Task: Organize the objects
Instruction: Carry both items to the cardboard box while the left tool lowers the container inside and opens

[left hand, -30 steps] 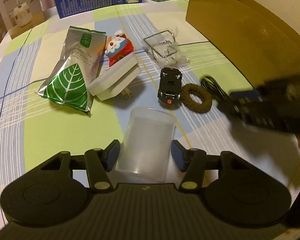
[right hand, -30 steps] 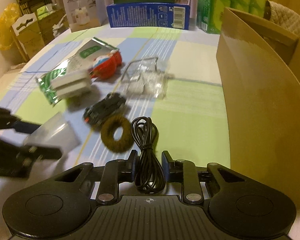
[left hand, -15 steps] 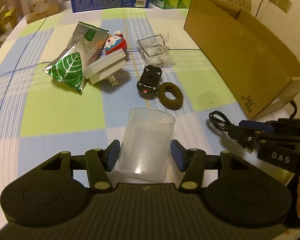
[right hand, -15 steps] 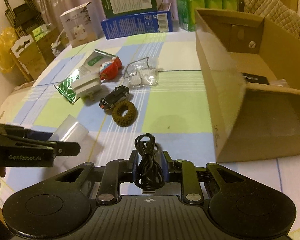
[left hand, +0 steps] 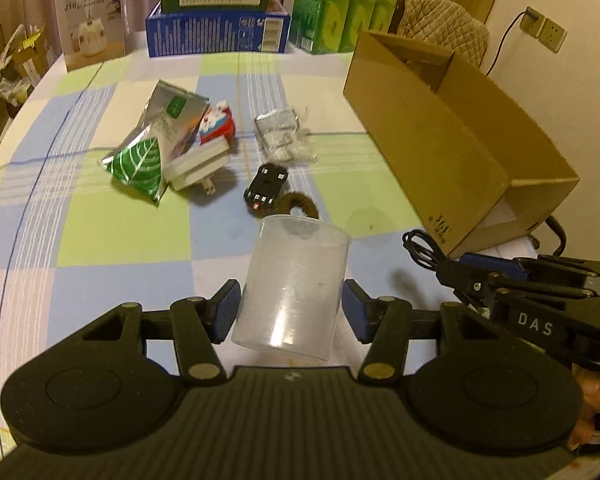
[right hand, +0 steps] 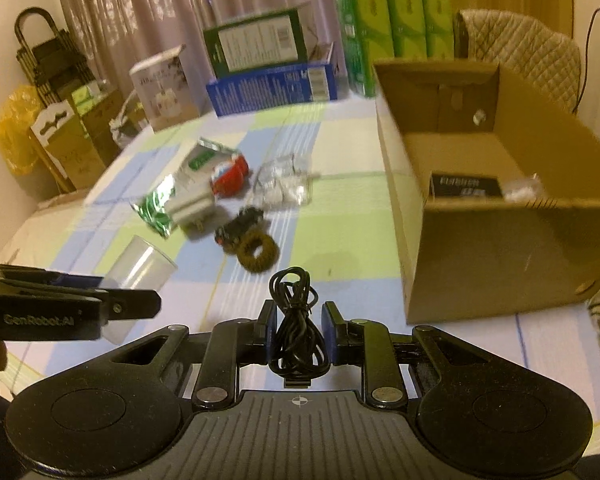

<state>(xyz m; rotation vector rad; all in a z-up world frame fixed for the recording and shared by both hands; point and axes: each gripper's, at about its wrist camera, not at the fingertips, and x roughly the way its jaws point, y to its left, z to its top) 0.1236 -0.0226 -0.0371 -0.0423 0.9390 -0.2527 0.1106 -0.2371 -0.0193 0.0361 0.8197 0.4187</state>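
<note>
Both grippers are carrying loads above the table [left hand: 100, 240]. The left gripper [left hand: 290, 308] is pinching a clear plastic cup [left hand: 294, 288], pads pressed on its sides, cup sitting lower centre of the left wrist view, open rim pointing away. The right gripper [right hand: 298, 330] is squeezing a coiled black cable [right hand: 298, 320], lower centre of the right wrist view; the same bundle is showing at right in the left view [left hand: 422, 246].

The cardboard box [right hand: 500, 236] is lying at right of frame, open toward the camera. Inside it a dark flat packet [right hand: 466, 186] and a small clear bag [right hand: 524, 188] are already sitting, so some sorting looks done.

Still lying loose mid-frame on the checked cloth:
- silver-green foil pouch [left hand: 152, 148], centre left
- white plug adapter [left hand: 198, 164], touching the pouch
- red-and-white toy figure [left hand: 218, 124], just behind the adapter
- clear packet of small metal parts [left hand: 286, 140], centre
- black toy car [left hand: 266, 186], touching the brown hair tie [left hand: 300, 206]

Judgement: task is partway. Two items in the box, two in transit, six still waiting on the table. The cable is hanging near the box mouth and looks next to go in; the cup is further off to the left. Boxes stacked at the top of frame look like background, not task items, though I cannot tell for sure.
</note>
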